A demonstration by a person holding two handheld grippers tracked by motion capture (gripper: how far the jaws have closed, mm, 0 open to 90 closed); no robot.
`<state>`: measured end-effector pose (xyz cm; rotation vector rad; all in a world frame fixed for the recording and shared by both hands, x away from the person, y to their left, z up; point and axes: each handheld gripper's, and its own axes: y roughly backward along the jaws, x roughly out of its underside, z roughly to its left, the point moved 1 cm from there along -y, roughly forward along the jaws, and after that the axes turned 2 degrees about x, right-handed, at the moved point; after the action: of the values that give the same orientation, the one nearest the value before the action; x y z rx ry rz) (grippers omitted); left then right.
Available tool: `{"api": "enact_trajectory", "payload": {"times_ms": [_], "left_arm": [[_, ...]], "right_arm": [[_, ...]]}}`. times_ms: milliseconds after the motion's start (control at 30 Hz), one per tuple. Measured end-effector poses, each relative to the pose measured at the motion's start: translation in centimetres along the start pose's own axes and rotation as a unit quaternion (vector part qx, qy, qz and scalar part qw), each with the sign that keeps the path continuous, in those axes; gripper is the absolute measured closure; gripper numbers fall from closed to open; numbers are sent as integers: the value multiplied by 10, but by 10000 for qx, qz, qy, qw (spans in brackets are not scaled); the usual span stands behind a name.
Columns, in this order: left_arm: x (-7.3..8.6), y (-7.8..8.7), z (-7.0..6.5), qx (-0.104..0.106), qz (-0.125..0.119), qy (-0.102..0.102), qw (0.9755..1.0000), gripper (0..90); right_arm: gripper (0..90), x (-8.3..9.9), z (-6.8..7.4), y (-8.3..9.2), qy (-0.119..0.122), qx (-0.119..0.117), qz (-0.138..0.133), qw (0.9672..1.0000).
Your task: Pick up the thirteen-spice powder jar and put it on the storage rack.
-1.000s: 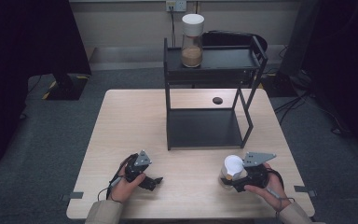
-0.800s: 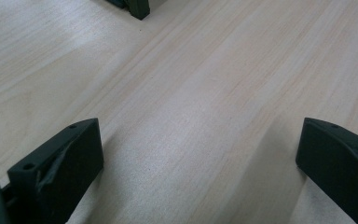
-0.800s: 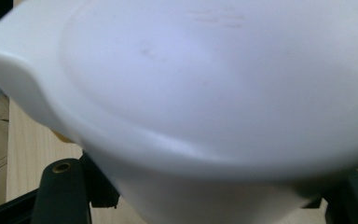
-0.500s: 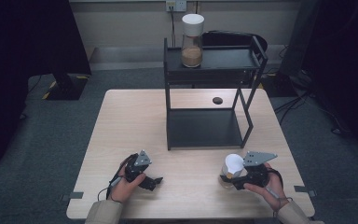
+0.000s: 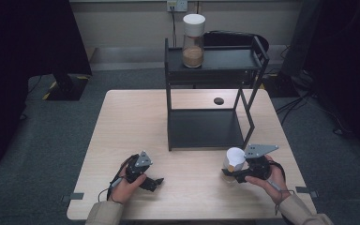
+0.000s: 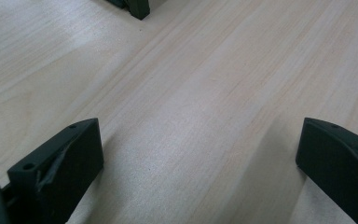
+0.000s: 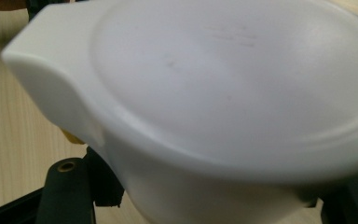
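Note:
A small clear jar with a white lid (image 5: 235,157) is at the table's front right, and my right gripper (image 5: 230,171) is shut on its body just below the lid. In the right gripper view the white lid (image 7: 233,84) looms close and blurred, with one black finger (image 7: 67,191) beside the jar at the lower left. My left gripper (image 5: 152,182) rests low over the table at the front left. Its jaws (image 6: 196,168) stand wide open over bare wood with nothing between them.
A black two-level rack (image 5: 206,126) stands on the far half of the wooden table (image 5: 131,122). On its top shelf is a tall jar (image 5: 193,42) with a white lid and brown contents. A small black round thing (image 5: 219,100) lies on the table behind the rack.
The white-lidded jar and the right gripper have shifted slightly up the picture. The left gripper has kept still.

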<state>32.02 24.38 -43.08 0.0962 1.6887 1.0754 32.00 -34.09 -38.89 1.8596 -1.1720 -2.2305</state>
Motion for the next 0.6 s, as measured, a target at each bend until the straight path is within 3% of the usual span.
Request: {"api": "enact_trajectory", "payload": {"times_ms": [600], "left_arm": [[0, 0, 0, 1, 1, 0, 10000, 0]], "right_arm": [[304, -38, -14, -15, -21, 45, 61, 10000]]}}
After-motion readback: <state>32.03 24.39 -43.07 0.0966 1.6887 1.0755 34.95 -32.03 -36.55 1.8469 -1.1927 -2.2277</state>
